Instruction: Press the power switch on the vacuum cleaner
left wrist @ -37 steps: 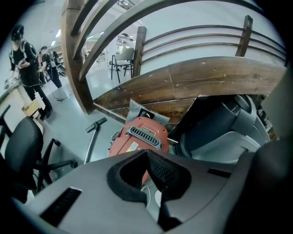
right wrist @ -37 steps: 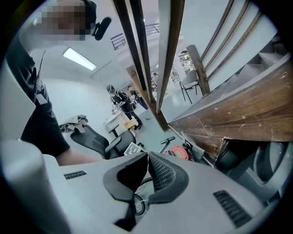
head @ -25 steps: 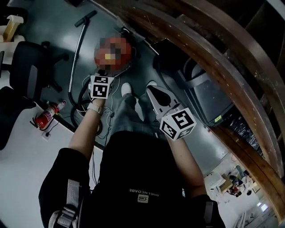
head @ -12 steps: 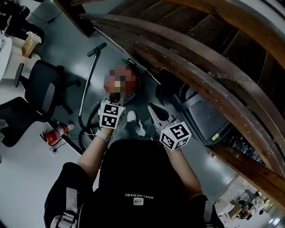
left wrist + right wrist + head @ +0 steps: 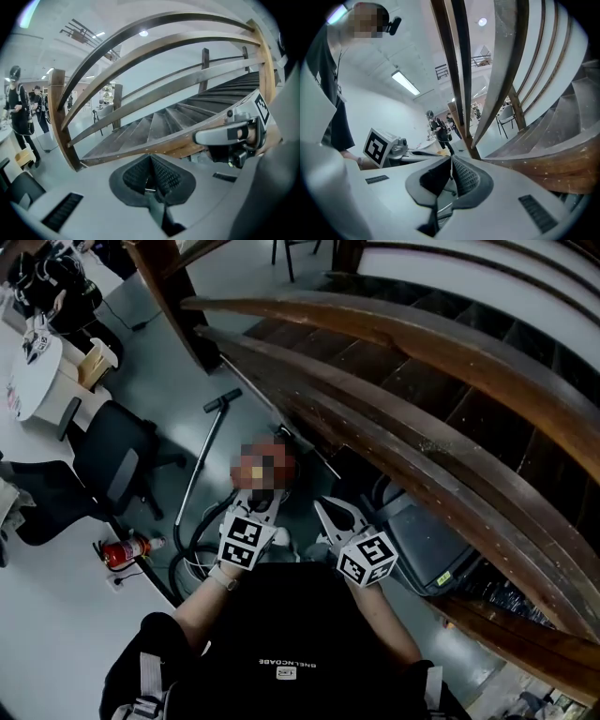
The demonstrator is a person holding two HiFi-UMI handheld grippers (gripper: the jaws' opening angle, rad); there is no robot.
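Head view: the vacuum cleaner [image 5: 281, 463] sits on the floor [image 5: 178, 362] at 12 o'clock from the left gripper [image 5: 261, 512]. Its body is patched over, so the switch cannot be made out. Its wand [image 5: 202, 474] runs from 1 o'clock, where the floor head [image 5: 223, 401] lies, to 7 o'clock. At 3 o'clock hangs the right gripper [image 5: 336, 519].

Left gripper view: jaws clenched on nothing, aimed at the staircase [image 5: 154, 126].

Right gripper view: jaws likewise closed and empty. The press probably remains to do.
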